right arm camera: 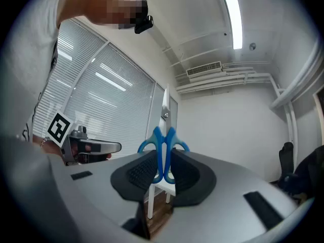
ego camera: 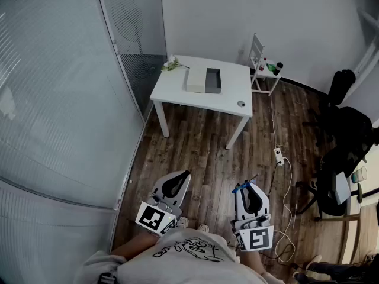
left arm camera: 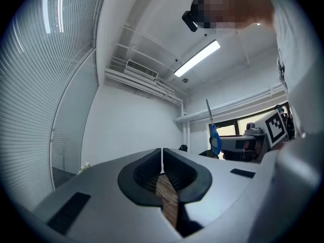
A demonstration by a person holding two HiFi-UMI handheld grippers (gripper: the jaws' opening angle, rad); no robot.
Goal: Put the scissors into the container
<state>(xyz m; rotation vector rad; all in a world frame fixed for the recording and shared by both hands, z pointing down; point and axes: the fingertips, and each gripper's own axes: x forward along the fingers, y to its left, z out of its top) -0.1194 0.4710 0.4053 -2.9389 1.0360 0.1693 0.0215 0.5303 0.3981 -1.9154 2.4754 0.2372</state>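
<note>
Blue-handled scissors (right arm camera: 163, 145) stand upright between the pads of my right gripper (right arm camera: 163, 158), which is shut on the handles, with the blades pointing up. In the head view the right gripper (ego camera: 246, 186) is low at the right over the wooden floor, and the scissors (ego camera: 241, 187) show at its tip. My left gripper (ego camera: 185, 176) hangs beside it, shut with nothing in it (left arm camera: 162, 156). The container (ego camera: 213, 80), a grey open box with a pale part beside it, sits on the white table (ego camera: 177, 87) far ahead of both grippers.
A glass partition with blinds (ego camera: 59, 99) runs along the left. Flowers (ego camera: 170, 65) and a small round object (ego camera: 241, 103) lie on the table. A white side rack with bottles (ego camera: 265, 70), a power strip with its cable (ego camera: 278, 155) and a black office chair (ego camera: 343, 147) stand at the right.
</note>
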